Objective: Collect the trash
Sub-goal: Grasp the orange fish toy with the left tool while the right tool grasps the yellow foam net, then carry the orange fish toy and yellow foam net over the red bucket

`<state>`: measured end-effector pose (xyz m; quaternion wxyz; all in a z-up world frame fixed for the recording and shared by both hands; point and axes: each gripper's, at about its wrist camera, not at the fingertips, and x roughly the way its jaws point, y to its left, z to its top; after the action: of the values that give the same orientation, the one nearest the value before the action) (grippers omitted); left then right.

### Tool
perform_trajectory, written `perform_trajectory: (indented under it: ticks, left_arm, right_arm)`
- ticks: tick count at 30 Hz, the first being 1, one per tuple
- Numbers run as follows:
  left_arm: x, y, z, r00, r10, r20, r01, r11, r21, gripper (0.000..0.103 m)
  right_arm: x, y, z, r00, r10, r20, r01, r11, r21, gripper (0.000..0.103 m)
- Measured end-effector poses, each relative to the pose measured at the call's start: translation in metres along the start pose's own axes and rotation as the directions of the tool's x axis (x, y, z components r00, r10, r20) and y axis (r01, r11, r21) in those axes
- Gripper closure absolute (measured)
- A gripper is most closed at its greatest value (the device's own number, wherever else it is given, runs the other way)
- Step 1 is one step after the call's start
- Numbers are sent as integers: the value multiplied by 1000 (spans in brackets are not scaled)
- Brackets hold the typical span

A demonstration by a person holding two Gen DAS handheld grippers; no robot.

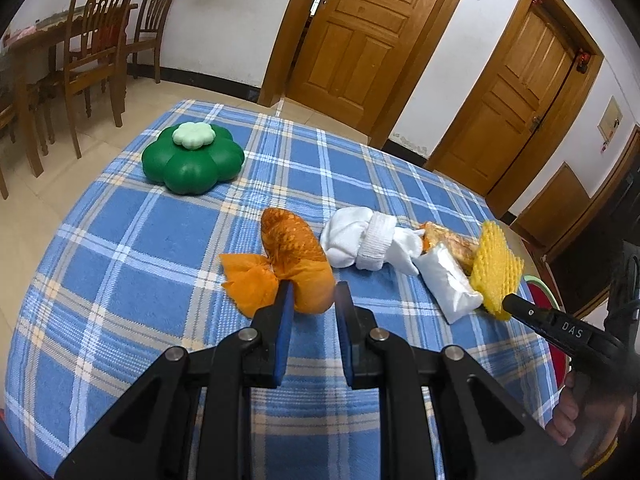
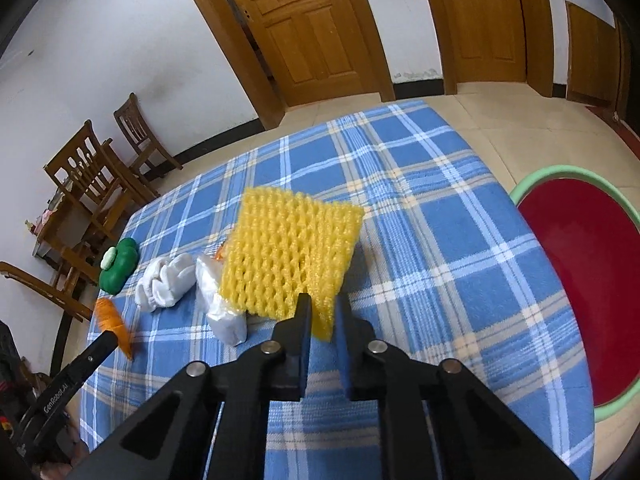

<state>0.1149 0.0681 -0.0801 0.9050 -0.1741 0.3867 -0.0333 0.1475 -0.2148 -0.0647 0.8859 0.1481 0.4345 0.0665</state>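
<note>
- The yellow foam net [image 2: 292, 254] is pinched at its near corner by the right gripper [image 2: 323, 320], whose jaws are closed on that corner; the rest of the sheet fans away toward 11 o'clock over the checked bench [image 2: 440, 264].
- The red basin with a green rim [image 2: 580, 264], judged the likely drop point, lies at 3 o'clock of that gripper, just off the bench edge and lower; a carry to the right is called for.
- The orange mesh bag [image 1: 298, 260] is gripped at its near end by the left gripper [image 1: 312, 300]; its long axis runs toward 11 o'clock.
- Between the two held pieces, a white wrapper [image 1: 446, 284] and a rolled white sock [image 1: 360, 246] lie on the cloth, the wrapper touching the net.
- The basin is nearer the right hand; the left bag is well apart from it.
- A green flower-shaped box [image 1: 192, 162] sits far off at 10 o'clock in the left wrist view.
</note>
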Motion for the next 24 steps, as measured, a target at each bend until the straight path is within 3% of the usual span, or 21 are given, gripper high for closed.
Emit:
perform_trajectory:
  ticks: [17, 18, 22, 24]
  left_arm:
    - [-20, -14, -2, 1000, -21, 7, 21, 1000, 19, 84]
    - [-19, -14, -2, 1000, -22, 1, 22, 1000, 19, 83]
    - [-12, -16, 1, 1000, 3, -14, -2, 999, 36, 64]
    - [-6, -17, 4, 999, 24, -23, -23, 998, 51, 62]
  right_arm:
    - [-56, -19, -17, 995, 33, 92, -37, 998, 43, 91]
    - [-59, -22, -18, 995, 30, 97, -35, 998, 49, 91]
    - [-65, -30, -22, 994, 24, 106, -31, 997, 67, 91]
    - [-66, -34, -22, 994, 22, 105, -30, 997, 74, 91]
